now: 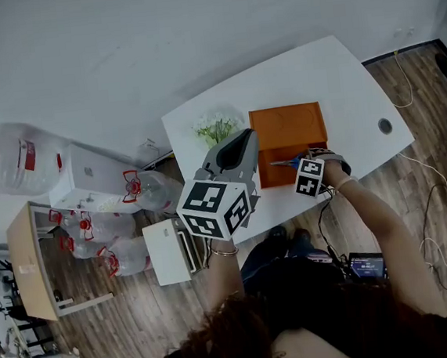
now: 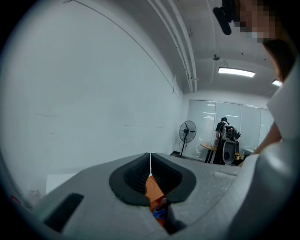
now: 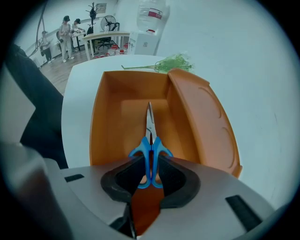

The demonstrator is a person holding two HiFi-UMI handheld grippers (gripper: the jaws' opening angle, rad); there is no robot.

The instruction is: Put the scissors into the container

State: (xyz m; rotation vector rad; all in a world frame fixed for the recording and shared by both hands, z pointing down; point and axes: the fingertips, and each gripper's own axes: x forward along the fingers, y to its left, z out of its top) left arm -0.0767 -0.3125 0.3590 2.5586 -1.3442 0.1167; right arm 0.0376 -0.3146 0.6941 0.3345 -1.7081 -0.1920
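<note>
1. Orange plastic container (image 3: pixel 112 93) on white table (image 3: pixel 79 86) is my landmark. It's open on top, and I see no items lying on its floor.
2. Scissors (image 3: pixel 150 150) have blue handles and metal blades, closed. They are over the container's near end, with the tips pointing along its middle toward the far wall. The handle end is at the near rim. I can't tell whether the blades touch the floor.
3. Right gripper (image 3: pixel 150 165) sits at the container's near rim, aimed down its length. The jaws are only narrowly apart, with both black pads against the scissors' handle loops, one on each side. So I read it as gripping the scissors by the handles.
4. Left gripper (image 2: pixel 150 161) is up above the table, beside the container's left side in the head view and not touching it. Its jaw tips meet in a thin line, so they are closed with nothing between them. Its camera mostly sees a white wall. A bit of orange and blue shows through the gap behind the pads.
5. Orange lid (image 3: pixel 206 122) is tilted up along the container's right edge, touching it there.
6. Green sprig (image 3: pixel 171 63) lies on the table just beyond the container's far corner, near it. I can't tell if they touch.
7. Water jugs (image 1: pixel 17 159) are on the floor, well apart from the container and off the table's far-left side in the head view.
8. Floor fan (image 2: pixel 187 133) shows in the left gripper view, far back in the room, well away from the container.
</note>
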